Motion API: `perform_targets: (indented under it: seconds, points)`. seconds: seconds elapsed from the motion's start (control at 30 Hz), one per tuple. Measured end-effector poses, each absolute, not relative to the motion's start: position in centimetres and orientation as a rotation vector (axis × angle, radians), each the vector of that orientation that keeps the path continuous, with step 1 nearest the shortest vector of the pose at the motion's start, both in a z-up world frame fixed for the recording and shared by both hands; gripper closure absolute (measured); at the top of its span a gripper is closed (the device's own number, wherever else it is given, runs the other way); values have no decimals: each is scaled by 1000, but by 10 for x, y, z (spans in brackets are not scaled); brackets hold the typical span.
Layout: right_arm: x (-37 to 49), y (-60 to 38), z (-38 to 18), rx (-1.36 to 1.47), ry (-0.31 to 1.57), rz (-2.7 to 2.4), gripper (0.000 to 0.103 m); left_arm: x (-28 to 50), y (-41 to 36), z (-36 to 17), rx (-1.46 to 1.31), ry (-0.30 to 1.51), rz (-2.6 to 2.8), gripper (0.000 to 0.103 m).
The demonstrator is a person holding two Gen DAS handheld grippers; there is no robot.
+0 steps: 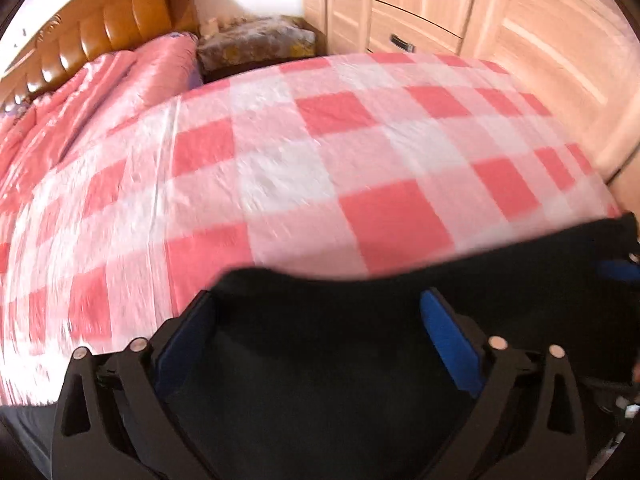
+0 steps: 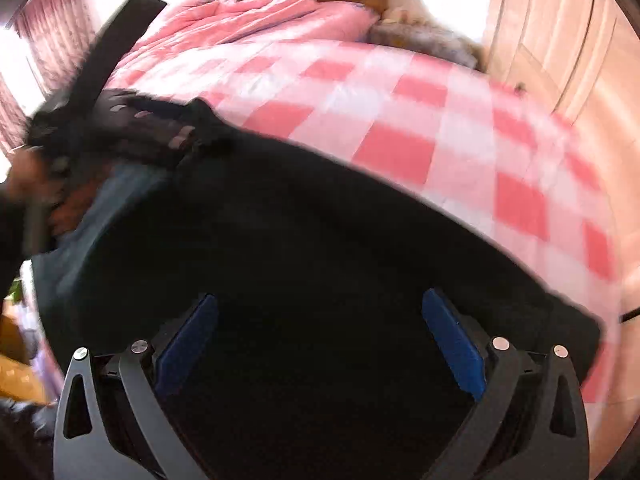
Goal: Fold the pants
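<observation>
Black pants [image 1: 480, 280] lie on a bed with a pink and white checked sheet [image 1: 304, 152]. In the left wrist view my left gripper [image 1: 320, 308] is open, its blue pads [image 1: 452, 340] wide apart over the black cloth near its far edge. In the right wrist view the pants [image 2: 320, 220] fill the lower half, and my right gripper [image 2: 320, 308] is open over them, pads [image 2: 452, 340] wide apart. The left gripper [image 2: 120, 120] shows there at the upper left, on the pants' far end. Both views are blurred.
A pink quilt [image 1: 80, 96] is bunched at the head of the bed under an orange padded headboard [image 1: 108, 24]. A cluttered nightstand [image 1: 256, 44] and a light wooden wardrobe [image 1: 460, 8] stand along the bed's far side. Pink curtains [image 2: 52, 40] hang at the left.
</observation>
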State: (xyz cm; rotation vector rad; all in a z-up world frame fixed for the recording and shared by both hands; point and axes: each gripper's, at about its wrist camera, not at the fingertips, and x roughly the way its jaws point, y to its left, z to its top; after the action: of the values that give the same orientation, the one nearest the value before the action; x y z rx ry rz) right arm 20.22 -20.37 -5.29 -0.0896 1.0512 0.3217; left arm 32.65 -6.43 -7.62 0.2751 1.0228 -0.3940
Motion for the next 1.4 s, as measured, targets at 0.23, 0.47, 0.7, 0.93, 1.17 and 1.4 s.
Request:
perform_targets:
  seconds: [0.23,0.47,0.7,0.93,1.17,1.4]
  points:
    - [178,-215,-55,-145,1013,348,8,333,-59,-81,214,957,-427,1]
    - [176,-216,-52,-145,1008,325,10,333,-60,-82,206,953,-427,1]
    - [164,-216,-19,-119,910,192,6,304,-67,-54,205,819,-345,2]
    - [160,-230,-56,-174,1003,85,6,300,-75,-64,319,833,-318,2]
    - [155,-184,-23,-179,929,114,5,250,67,-13,132,736,-170,2]
    - [189,-28,-13,-303,855,510,5,220,273,-43,-118,889,148,2]
